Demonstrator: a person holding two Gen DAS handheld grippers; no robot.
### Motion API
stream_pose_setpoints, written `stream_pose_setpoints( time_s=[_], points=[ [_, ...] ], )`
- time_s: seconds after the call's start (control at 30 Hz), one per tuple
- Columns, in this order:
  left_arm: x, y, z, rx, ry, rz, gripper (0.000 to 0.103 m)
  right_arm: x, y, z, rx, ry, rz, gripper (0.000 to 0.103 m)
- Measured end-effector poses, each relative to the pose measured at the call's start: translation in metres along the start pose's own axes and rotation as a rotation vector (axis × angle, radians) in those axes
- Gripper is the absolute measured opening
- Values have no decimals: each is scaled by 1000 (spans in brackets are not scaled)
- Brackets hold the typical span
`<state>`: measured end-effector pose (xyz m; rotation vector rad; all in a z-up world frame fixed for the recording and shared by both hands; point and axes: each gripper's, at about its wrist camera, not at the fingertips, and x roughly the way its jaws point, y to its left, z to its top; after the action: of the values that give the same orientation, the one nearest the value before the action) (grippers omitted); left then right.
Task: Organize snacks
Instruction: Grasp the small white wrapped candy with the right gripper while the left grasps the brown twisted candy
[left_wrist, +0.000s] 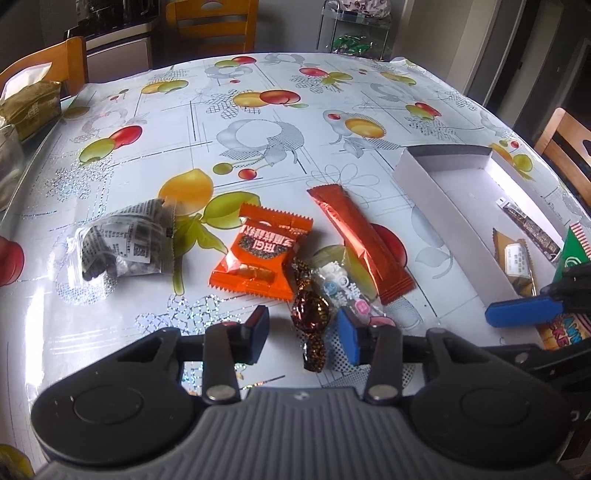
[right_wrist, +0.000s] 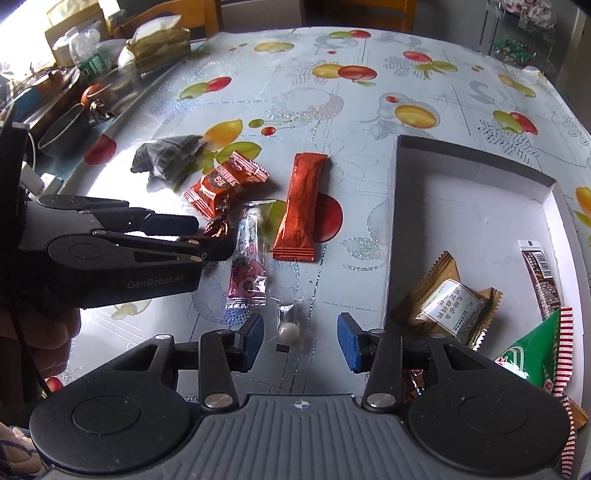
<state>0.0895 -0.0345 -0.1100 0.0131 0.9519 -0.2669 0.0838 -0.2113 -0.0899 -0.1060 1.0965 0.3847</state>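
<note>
Straddling brown foil candy (left_wrist: 309, 317), left gripper (left_wrist: 305, 334) was seen with jaws apart, pads not touching; orange packet (left_wrist: 258, 254) just ahead-left, red stick (left_wrist: 360, 243) ahead-right. Right view: right gripper (right_wrist: 300, 338) was held unclenched around clear-wrapped white candy (right_wrist: 288, 329), pads clear; white box (right_wrist: 469, 221) lay ahead-right, snacks inside.

- Your right wrist view cuts the green snack packet (right_wrist: 535, 354) at its right edge.
- The left gripper (right_wrist: 212, 232) hides part of the brown wrapped candy (right_wrist: 217, 228).
- The white box (left_wrist: 436, 206) runs off the left wrist view's right side.
- Print on the gold packet (right_wrist: 448, 301) is too small to read.
</note>
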Motion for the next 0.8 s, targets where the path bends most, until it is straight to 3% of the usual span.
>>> stream_pose_setpoints(
  time_s=[0.27,0.57,0.8],
  points=[
    [3,-2,2,53,-4,-10,27,14,5,-2,-7,16,-10,44],
    [0,2,0,70,-1,-24,22,23,10,1,-26,17,-14,44],
    [-3,2,-3,62,6,-43,21,23,18,-1,-89,13,-38,25]
  ],
)
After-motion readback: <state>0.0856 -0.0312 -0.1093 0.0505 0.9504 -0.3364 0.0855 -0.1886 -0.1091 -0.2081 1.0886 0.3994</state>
